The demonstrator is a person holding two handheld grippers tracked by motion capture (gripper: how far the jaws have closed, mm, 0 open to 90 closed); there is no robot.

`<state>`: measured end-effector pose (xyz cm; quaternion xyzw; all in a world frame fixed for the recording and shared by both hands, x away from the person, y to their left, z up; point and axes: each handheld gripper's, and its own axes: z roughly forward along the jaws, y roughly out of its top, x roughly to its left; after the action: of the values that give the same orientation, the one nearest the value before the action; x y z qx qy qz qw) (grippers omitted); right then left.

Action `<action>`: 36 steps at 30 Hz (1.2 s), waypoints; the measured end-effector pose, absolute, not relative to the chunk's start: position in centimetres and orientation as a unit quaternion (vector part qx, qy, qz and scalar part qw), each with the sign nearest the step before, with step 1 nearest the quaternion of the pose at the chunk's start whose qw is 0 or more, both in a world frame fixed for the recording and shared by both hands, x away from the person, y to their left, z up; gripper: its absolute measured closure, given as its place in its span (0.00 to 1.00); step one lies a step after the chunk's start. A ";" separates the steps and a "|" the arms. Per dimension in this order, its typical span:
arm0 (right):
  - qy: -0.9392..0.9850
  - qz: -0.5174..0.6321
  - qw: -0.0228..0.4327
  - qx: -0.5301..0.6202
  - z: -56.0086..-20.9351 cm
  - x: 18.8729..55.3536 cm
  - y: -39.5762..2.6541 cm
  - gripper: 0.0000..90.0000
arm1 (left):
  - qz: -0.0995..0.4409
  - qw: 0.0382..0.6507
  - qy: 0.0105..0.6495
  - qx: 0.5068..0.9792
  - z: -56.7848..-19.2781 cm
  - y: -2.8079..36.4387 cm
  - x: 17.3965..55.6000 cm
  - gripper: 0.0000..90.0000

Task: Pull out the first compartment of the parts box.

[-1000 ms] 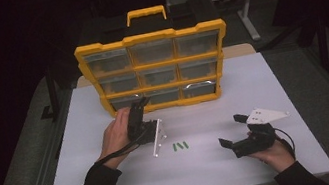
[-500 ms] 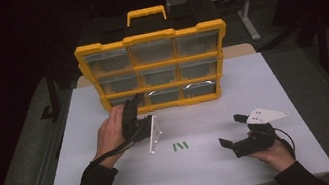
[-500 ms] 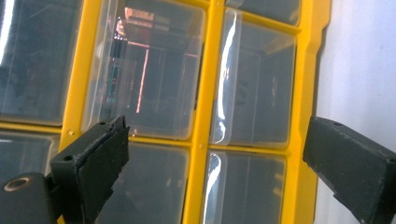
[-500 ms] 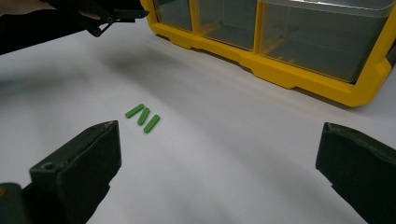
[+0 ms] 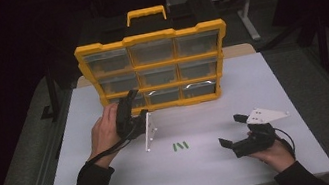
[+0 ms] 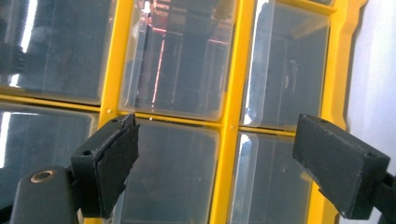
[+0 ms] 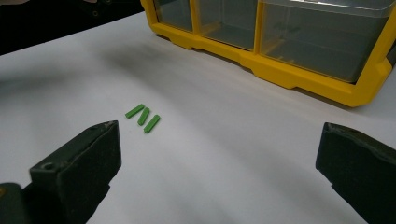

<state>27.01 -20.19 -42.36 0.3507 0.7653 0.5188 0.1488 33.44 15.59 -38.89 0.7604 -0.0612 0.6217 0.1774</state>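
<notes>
The left gripper (image 5: 131, 109) sits at the lower-left drawer (image 5: 139, 99) of the yellow organizer (image 5: 150, 37), jaws apart and just closing with nothing between them; contact is hard to judge. Three green sticks (image 5: 180, 146) lie mid-table. The right gripper (image 5: 234, 130) rests open, well apart.

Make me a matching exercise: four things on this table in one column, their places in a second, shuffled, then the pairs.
Things:
1. organizer
2. green sticks
3. left tongs
4. right tongs

Places:
A. open, at the organizer's bottom left drawer
B. standing at the table's far side
C. open, low by the table's near right
D. lying mid-table, side by side

Pairs: 1-B, 2-D, 3-A, 4-C
</notes>
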 end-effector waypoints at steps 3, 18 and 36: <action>0.767 0.517 0.148 0.350 -42.4 27.0 -20.1 0.00 | 0.624 0.176 -0.061 0.758 -38.8 15.7 33.5 0.16; 0.766 0.518 0.148 0.349 -42.4 27.0 -20.1 0.00 | 0.648 0.124 -0.058 0.749 -37.7 16.5 33.3 0.22; 0.767 0.518 0.147 0.349 -42.4 27.1 -20.1 0.00 | 0.668 0.114 -0.052 0.734 -36.7 17.3 33.3 0.32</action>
<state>27.05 -20.06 -42.40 0.3491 0.7673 0.5175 0.1470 33.31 17.28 -36.74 0.7339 -0.0516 0.6677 0.1138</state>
